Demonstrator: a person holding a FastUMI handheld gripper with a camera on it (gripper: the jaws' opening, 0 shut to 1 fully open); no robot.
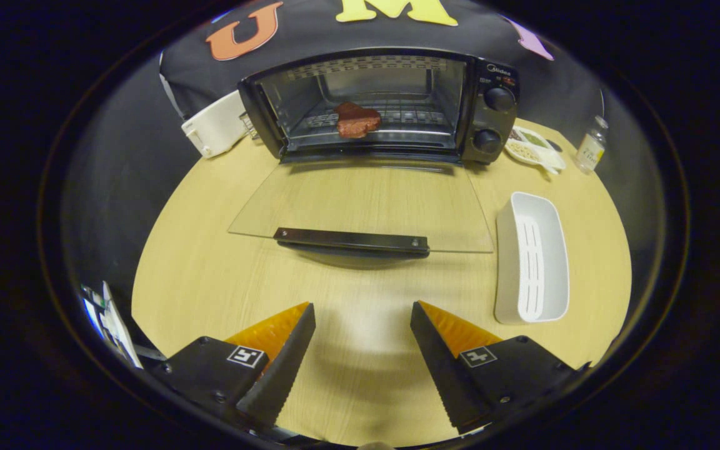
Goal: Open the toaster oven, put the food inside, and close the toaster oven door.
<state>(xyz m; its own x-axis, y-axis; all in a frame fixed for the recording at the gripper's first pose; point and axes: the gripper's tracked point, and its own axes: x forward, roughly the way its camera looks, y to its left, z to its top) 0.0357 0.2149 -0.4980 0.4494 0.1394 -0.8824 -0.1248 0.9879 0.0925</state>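
Desk [210,262] spreads pale across the frame's middle. Toaster oven [385,103] sits at upper centre, food [356,120] already on its rack, glass door [366,206] dropped flat toward the viewer. Closing likely works best by catching the door handle [350,240] from beneath and lifting evenly. Tongs [363,319], released and empty at the bottom, sit near that handle, which lies just ahead of them.
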